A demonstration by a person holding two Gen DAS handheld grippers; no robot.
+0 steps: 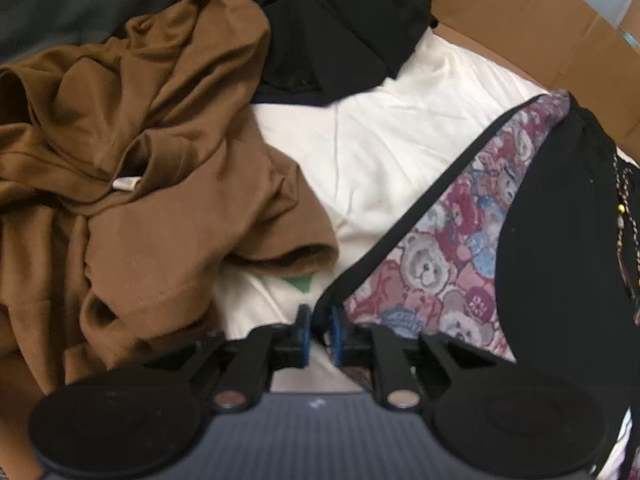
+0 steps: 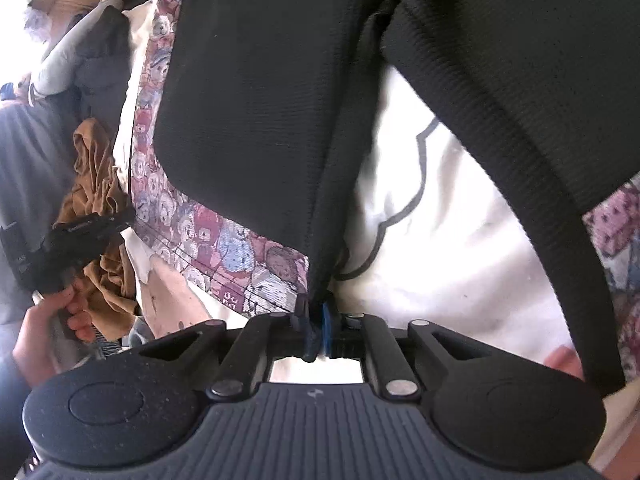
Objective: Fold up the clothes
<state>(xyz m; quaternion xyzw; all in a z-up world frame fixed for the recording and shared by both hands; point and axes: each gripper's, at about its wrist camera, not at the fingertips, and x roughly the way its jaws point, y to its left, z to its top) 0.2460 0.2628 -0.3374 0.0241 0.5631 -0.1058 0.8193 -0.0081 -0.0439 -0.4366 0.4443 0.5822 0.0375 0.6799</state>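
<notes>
Here the bear-print garment (image 1: pixel 444 248), black on its other face and edged with black binding, lies spread across a white cloth (image 1: pixel 384 140). The left gripper (image 1: pixel 319 330) has its blue pads clamped on the garment's black-bound corner. In the right wrist view the right gripper (image 2: pixel 316 330) pinches a black ribbed fold (image 2: pixel 332 220) of the same garment, the pads nearly together on the fabric. A crumpled brown shirt (image 1: pixel 152 152) is heaped to the left on the white cloth, a black garment (image 1: pixel 340 32) lies beyond it, and a cardboard box (image 1: pixel 532 28) stands behind. A hand (image 2: pixel 44 332) grasps the left gripper's handle.
</notes>
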